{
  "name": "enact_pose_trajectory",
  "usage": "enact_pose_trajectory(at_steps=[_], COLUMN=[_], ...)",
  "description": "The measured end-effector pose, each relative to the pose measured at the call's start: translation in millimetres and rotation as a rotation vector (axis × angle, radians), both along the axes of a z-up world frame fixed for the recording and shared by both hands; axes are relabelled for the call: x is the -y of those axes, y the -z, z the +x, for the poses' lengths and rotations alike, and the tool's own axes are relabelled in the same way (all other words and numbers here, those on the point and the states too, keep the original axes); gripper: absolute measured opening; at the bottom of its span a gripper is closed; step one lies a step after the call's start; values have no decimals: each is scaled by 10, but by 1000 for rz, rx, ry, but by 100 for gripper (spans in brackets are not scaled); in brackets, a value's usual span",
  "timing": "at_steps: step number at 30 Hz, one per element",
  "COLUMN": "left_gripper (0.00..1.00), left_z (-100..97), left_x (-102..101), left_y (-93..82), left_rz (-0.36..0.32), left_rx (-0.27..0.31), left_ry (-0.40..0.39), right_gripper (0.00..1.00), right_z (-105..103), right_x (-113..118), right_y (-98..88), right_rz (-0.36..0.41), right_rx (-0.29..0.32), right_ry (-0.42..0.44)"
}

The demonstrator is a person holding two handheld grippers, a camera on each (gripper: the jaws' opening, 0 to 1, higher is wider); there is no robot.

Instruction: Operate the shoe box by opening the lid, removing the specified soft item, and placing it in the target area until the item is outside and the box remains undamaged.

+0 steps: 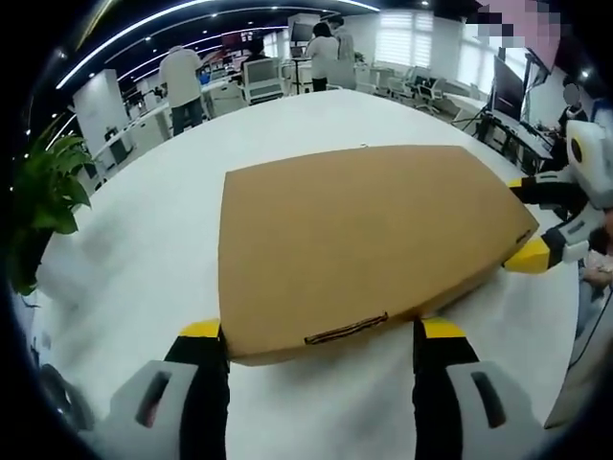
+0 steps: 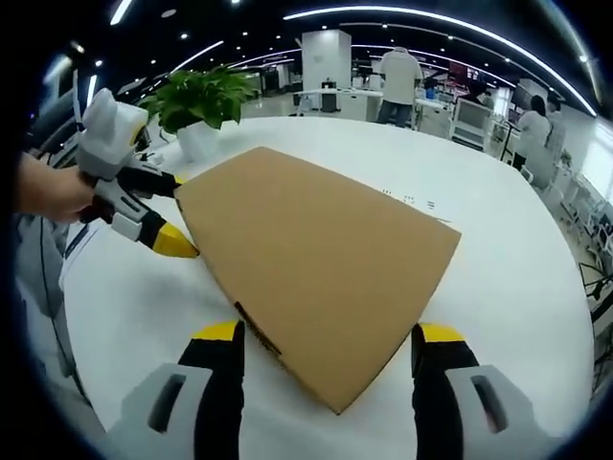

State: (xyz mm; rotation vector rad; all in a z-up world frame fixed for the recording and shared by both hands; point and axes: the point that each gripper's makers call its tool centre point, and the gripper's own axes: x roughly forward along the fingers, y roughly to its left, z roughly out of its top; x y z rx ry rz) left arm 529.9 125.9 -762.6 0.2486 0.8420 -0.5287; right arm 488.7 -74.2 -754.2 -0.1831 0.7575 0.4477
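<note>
A: Where is the shoe box found?

B: It is seen lying flat on the white counter, lid closed, its brown cardboard top turned up. In the left gripper view a near edge is presented between the jaws of the left tongs; a dark slit is noticed along that edge.

A: How are the left tongs held?

B: They are spread wide, one yellow-tipped jaw placed at each side of the near edge, at or just beside the cardboard. Nothing is gripped between them. In the right gripper view the same tongs are seen from the side, carried by a hand, with the jaws set above and below the box's far corner.

A: And the right tongs?

B: The right tongs are likewise held wide apart, with a corner of the box pointed between the jaws. Whether the cardboard is touched cannot be told. In the left gripper view these tongs are seen at the box's right corner, one yellow tip low beside it and the other higher.

A: What else is shown?

B: A potted plant is seen standing on the counter beyond the box. Behind it an office with desks and standing people is seen under curved ceiling lights.
</note>
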Motion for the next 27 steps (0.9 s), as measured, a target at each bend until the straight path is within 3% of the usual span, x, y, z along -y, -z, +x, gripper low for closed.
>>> enact_pose_trajectory(at_steps=[27], left_gripper=[77], left_z=[-270], left_x=[31], left_y=[-20], left_rz=[-31], left_rx=[30], left_ry=[-113], right_gripper=[65], right_z=[-80], right_x=[61], right_y=[10], right_rz=[11], right_rx=[1], right_ry=[-43])
